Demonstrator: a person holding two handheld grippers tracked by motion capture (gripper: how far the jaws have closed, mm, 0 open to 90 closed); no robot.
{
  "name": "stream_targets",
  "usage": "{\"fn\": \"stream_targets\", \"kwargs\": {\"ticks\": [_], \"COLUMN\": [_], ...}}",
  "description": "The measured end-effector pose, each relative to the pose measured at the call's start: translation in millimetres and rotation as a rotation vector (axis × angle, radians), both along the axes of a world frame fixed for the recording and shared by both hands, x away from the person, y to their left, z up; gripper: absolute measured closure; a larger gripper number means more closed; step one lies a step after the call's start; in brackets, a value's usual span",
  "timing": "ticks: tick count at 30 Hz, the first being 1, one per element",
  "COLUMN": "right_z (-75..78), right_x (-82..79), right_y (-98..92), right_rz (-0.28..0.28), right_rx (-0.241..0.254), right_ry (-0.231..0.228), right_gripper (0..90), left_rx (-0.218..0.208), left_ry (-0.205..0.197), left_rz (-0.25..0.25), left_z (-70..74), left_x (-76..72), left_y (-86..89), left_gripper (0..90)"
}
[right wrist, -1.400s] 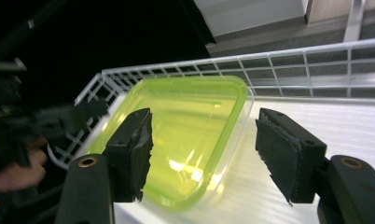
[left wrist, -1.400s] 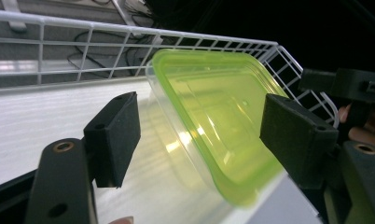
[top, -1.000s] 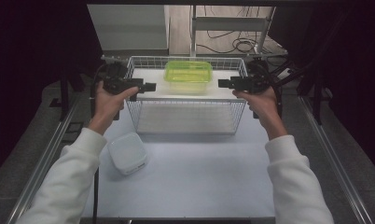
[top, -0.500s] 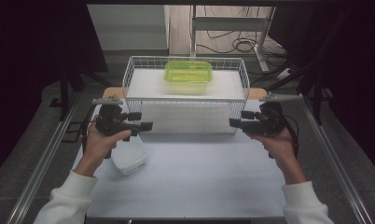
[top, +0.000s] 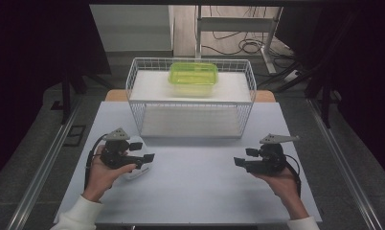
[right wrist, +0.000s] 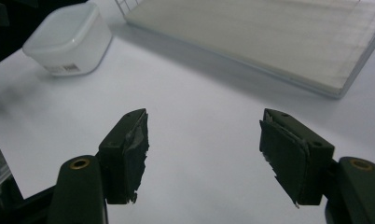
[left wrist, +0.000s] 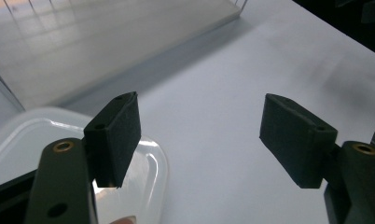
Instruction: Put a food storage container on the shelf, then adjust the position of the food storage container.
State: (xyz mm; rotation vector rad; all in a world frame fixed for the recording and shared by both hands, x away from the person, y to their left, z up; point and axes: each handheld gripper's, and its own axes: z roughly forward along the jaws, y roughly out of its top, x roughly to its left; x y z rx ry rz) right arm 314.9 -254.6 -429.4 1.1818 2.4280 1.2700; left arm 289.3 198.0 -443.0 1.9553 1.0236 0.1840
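Both grippers hung empty over the table.
Left gripper [top: 145,157] and right gripper [top: 239,162] stood spread; green container [top: 193,76] sat in wire basket [top: 133,86] at twelve o'clock, contents unclear; white tub [right wrist: 66,39] lay beneath the left.

The right gripper [right wrist: 204,154] holds its two black padded jaws wide apart over the bare white tabletop [right wrist: 190,88], nothing between them. At eleven o'clock sits a small translucent white plastic lidded box [right wrist: 69,39]; toward one o'clock lies a white-floored wire basket [right wrist: 269,37].
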Motion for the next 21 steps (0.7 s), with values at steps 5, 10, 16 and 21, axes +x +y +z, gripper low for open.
{"fn": "stream_targets", "kwargs": {"ticks": [5,10,16,21], "right_z": [-2.5,-3.5,-7.0,-8.6], "right_x": [-0.9,-2.7,-1.9,-1.8], "right_y": [0.0,-1.3,1.1,3.8], "right_rz": [0.001,-0.004,-0.005,0.0], "right_rx": [-0.002,-0.005,-0.017,-0.032], "right_ry": [0.003,0.006,0.013,0.018], "right_gripper": [32.1,32.1,32.1,32.2], "left_rx": [0.012,0.039,0.062,0.056], "left_ry": [0.001,-0.002,0.006,0.02], "left_rz": [-0.005,-0.019,-0.03,-0.02], "left_z": [-2.3,-4.4,-7.9,-9.8], "left_x": [-1.4,-2.8,-4.5,0.0], "left_y": [-4.4,-9.3,-12.2,-10.9], "left_gripper": [28.4,28.0,27.0,28.2]}}
